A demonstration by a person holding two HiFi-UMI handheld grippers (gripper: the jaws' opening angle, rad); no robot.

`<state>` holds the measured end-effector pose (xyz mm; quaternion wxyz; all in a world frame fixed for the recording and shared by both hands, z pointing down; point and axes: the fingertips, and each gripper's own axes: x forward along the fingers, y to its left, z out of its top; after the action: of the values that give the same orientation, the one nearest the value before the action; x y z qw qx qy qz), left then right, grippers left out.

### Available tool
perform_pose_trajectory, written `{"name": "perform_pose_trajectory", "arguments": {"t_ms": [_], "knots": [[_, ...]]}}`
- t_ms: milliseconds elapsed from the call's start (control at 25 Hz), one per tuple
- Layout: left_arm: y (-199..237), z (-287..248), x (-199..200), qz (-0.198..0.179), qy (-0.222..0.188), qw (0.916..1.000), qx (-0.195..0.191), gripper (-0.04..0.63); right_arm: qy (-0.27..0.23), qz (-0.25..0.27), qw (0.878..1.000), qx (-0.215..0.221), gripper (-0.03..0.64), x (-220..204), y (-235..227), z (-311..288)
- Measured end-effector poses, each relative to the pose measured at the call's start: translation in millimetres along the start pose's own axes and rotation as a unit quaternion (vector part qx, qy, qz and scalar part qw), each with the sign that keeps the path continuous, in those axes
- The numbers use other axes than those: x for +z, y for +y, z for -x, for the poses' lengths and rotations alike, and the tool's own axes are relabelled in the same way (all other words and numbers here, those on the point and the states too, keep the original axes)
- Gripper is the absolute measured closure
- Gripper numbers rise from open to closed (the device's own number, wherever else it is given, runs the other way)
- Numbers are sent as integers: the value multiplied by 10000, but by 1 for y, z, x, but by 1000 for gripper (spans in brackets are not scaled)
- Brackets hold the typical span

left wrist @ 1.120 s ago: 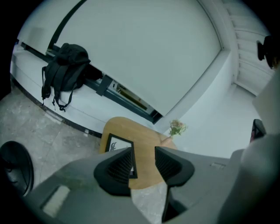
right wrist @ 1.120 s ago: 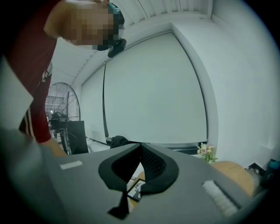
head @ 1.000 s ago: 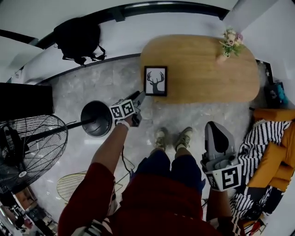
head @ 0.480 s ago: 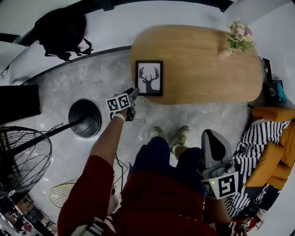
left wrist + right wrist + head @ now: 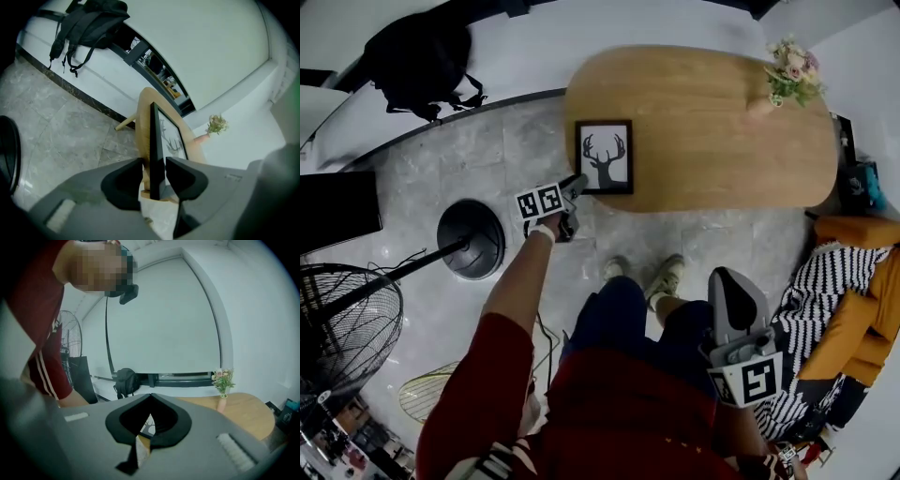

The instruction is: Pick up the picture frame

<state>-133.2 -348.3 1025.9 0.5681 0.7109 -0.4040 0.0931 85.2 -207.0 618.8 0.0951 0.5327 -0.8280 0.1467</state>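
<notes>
Arm outstretched, left gripper [image 5: 577,185] jaws astride picture frame [image 5: 604,157] edge, unclamped.

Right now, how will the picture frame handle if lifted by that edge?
Picture frame looks rigid and thin: probably won't flex, likely light. The left claw straddles only one edge, so it may swing when lifted. The smooth black finish might slip.

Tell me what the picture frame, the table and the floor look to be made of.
The picture frame has a matte black rim, painted wood or plastic; I cannot tell which. The table looks like light wood or veneer: grain lines run along it, satin finish. The floor looks like grey stone or stone-look tile: veining, joints, a slight sheen.
</notes>
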Motion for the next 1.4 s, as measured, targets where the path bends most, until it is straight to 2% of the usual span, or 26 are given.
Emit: {"name": "perform_pose_trajectory", "arguments": {"t_ms": [120,240,520,800,1040,1240,1400], "knots": [[-2,4,-6,117,72,9999,-38,472,-33,-67,10000,31,618,3,0,4],[-7,9,-17,250,183,9994,-150,486,20,-76,10000,31,617,2,1,10],[-31,28,-28,426,160,9985,-310,495,106,-96,9999,-6,618,16,7,33],[-80,52,-19,342,54,9977,-589,508,158,-22,9999,29,618,41,17,60],[-110,67,-8,270,42,9980,-568,514,109,-26,9999,74,618,68,23,75],[-127,77,6,6,-60,9990,-434,515,152,-77,9998,79,618,78,21,79],[-142,86,21,-673,-148,9975,-132,515,49,-97,9999,81,618,92,17,80]]}}
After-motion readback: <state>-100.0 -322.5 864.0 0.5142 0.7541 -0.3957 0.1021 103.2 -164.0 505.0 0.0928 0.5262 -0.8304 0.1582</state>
